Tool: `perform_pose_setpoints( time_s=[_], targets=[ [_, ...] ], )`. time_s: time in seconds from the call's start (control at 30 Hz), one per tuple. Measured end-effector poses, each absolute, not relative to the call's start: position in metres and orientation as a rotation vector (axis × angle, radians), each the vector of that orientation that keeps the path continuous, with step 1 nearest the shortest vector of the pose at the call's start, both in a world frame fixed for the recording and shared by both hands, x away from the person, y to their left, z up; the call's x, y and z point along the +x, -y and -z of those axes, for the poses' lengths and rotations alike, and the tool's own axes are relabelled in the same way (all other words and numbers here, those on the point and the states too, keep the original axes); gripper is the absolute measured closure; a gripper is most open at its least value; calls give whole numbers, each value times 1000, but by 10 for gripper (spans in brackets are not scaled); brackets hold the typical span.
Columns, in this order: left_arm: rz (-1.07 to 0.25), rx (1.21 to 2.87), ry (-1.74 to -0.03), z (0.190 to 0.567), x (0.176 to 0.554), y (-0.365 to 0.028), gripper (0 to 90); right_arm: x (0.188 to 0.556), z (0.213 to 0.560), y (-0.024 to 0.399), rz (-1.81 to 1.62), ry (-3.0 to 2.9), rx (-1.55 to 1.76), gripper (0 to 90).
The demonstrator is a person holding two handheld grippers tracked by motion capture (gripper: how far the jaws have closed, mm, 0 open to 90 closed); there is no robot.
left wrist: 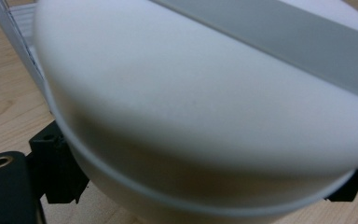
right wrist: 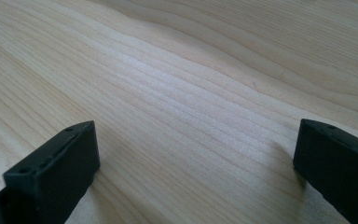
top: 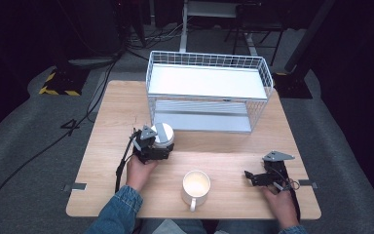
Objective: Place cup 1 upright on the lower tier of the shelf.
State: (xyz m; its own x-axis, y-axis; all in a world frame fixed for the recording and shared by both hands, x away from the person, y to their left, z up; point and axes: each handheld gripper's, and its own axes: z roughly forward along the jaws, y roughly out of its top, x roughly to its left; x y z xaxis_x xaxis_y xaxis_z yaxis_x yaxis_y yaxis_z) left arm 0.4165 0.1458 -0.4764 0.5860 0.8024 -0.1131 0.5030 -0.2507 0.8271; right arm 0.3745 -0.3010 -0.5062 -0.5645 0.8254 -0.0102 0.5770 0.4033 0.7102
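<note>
Fingers of your left gripper (top: 157, 145) are clamped on the white cup (top: 164, 135), just in front of the wire rack (top: 208, 90); your right gripper (top: 260, 178) rests on the surface (top: 112, 117), fingers wide apart, holding nothing.

A pale wooden surface (top: 117, 112) stands on grey carpeted floor (top: 24, 131) in a dark room, with black cables (top: 53, 141) trailing past its left edge, yellow-black hazard tape (top: 58, 90) beyond its far left corner, and desk legs (top: 184, 29) behind.
</note>
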Motion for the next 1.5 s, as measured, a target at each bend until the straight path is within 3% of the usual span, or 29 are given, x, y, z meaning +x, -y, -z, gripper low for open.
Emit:
perform_pose_setpoints(
  time_s=[0.23,0.93,1.5],
  targets=[
    [-450,1910,-1027,476,414,-144,185,375,506,301,-953,-2305,1210,4],
    [-485,1892,-1005,473,409,-139,188,375,506,301,-953,-2305,1210,4],
    [-517,1863,-941,438,409,-121,188,375,506,301,-956,-2305,1210,4]
  ],
)
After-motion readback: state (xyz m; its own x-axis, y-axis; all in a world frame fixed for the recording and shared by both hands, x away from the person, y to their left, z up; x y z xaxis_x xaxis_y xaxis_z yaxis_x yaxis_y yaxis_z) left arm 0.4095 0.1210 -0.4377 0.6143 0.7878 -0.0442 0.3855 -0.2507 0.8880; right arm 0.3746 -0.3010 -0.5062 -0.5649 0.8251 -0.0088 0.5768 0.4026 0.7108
